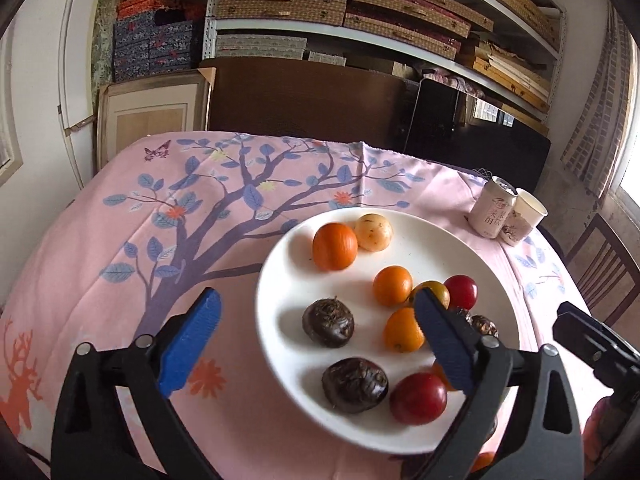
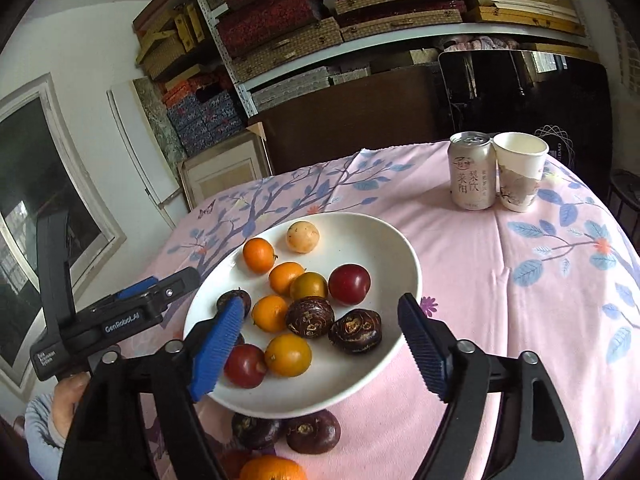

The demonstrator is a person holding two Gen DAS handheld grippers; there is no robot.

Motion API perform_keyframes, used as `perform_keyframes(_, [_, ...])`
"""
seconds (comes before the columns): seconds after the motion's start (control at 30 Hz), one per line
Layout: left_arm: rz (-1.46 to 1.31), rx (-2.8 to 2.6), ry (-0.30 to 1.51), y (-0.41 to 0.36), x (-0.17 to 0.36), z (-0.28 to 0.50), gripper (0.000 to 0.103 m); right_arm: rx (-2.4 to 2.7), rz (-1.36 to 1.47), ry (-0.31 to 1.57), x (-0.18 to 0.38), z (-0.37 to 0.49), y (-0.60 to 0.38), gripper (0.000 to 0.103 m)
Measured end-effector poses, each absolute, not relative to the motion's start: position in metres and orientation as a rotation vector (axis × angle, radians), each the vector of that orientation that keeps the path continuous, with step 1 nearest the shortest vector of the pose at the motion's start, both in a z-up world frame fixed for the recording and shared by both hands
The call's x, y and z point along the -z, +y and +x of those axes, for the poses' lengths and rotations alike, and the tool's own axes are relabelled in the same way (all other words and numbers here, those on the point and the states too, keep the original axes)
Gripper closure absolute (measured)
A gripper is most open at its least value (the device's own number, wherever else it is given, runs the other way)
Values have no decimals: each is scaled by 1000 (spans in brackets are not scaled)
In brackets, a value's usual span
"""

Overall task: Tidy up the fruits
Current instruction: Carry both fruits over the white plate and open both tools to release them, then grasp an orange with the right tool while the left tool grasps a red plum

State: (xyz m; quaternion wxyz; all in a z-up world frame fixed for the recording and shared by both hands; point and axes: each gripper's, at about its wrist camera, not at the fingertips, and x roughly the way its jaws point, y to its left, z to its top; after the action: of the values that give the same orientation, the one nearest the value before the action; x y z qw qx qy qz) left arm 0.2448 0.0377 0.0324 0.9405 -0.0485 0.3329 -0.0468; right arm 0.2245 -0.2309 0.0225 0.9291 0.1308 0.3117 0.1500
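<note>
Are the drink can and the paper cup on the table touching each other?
Touching. In the right wrist view the can and paper cup stand upright side by side, their sides meeting with no tablecloth showing between them.

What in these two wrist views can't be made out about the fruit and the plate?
- Left wrist view: the blue finger covers part of the fruit behind it, so a full count on the plate fails there.
- Right wrist view: the plate's near rim hides part of two dark fruits on the cloth.
- Right wrist view: an orange fruit is cut off by the bottom edge.
</note>
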Motion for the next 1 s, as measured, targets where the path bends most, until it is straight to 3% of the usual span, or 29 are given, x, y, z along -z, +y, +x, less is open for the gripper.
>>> perform_keyframes(0.3, [-158,59,776,56,8,165,5,-309,210,718,15,156,-239,20])
perform_keyframes(0.43, [-93,48,774,46,15,144,5,-329,129,708,18,133,-229,14])
perform_keyframes(1.0, [-36,49,919,37,42,154,5,-377,97,816,40,143,-200,14])
